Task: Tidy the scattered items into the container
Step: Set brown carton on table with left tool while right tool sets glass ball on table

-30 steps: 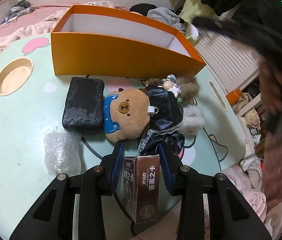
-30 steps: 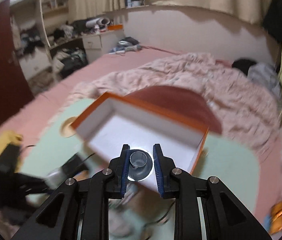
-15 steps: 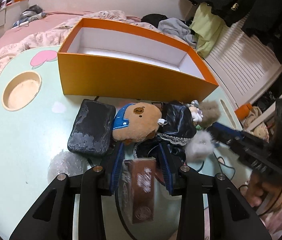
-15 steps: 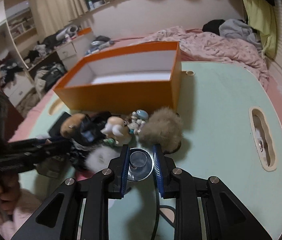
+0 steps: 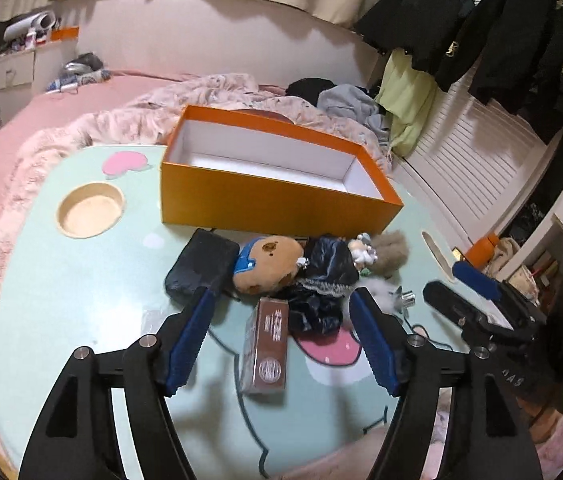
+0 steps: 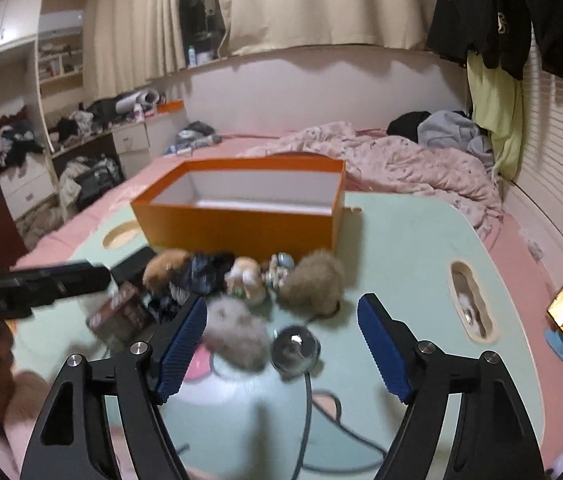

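Left view: left tongs [image 5: 281, 332] spread wide, nothing pinched. Brown carton [image 5: 266, 346] lies flat between tips, long axis running fore-aft along fingers, printed end toward camera. Just ahead: black pouch [image 5: 200, 266], bear toy [image 5: 269, 264], black cloth [image 5: 323, 280]. Orange box [image 5: 269, 204] beyond pile, empty, long side across view.

Right view: right tongs [image 6: 281, 344] spread, empty. Round glass piece [image 6: 295, 350] and grey puffball [image 6: 237, 330] between tips.

Step, judged: picking stage, nothing boxed yet. Next: close on carton, lift over near wall.
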### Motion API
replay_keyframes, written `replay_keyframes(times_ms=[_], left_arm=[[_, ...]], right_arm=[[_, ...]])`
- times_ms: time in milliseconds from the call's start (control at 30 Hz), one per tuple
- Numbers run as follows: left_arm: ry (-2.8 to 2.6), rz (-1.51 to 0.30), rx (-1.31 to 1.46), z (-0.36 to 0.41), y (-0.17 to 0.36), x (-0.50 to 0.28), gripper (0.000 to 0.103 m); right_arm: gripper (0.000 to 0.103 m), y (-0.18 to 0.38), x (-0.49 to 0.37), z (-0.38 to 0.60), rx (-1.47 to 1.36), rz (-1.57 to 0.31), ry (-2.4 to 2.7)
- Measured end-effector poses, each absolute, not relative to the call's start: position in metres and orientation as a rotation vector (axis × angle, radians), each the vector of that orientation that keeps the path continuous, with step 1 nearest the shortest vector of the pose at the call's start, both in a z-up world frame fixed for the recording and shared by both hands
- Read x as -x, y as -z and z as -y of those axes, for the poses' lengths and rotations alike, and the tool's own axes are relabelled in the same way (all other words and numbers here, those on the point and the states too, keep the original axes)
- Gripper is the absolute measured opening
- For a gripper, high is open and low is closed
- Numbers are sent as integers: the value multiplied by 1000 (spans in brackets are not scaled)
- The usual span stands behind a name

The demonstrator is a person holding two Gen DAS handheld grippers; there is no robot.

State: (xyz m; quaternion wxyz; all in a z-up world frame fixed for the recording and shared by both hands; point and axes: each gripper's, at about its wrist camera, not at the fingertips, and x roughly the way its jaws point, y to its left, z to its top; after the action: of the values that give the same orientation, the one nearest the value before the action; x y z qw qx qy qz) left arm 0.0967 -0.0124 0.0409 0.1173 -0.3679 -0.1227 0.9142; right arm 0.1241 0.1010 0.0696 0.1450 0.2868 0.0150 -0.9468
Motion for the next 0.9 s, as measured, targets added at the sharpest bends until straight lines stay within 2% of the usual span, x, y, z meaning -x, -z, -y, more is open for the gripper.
replay_keyframes(times_ms=[167,367,600,700,733,900], left_arm=[[-2670,304,1183,12,-30,-120,71],[-2677,150,1298,-6,-5,-123,71],[-2734,179,1347,1,6,-122,73],[-2749,139,1347,-3,8,-122,77],[-2757,131,1352,-4,9,-122,79],[-2787,83,1378,-7,12,-120,84]], right_arm=[[80,-56,-138,-100,-932,-160,2722],[80,-30,-131,-92,-1113,-223,2624],[83,-16,-124,-88,-1214,-239,2581],[94,-15,-122,-90,-1231,-233,2576],[102,-13,-119,-91,-1245,-230,2570],[103,-13,-116,-90,-1254,-228,2573]])
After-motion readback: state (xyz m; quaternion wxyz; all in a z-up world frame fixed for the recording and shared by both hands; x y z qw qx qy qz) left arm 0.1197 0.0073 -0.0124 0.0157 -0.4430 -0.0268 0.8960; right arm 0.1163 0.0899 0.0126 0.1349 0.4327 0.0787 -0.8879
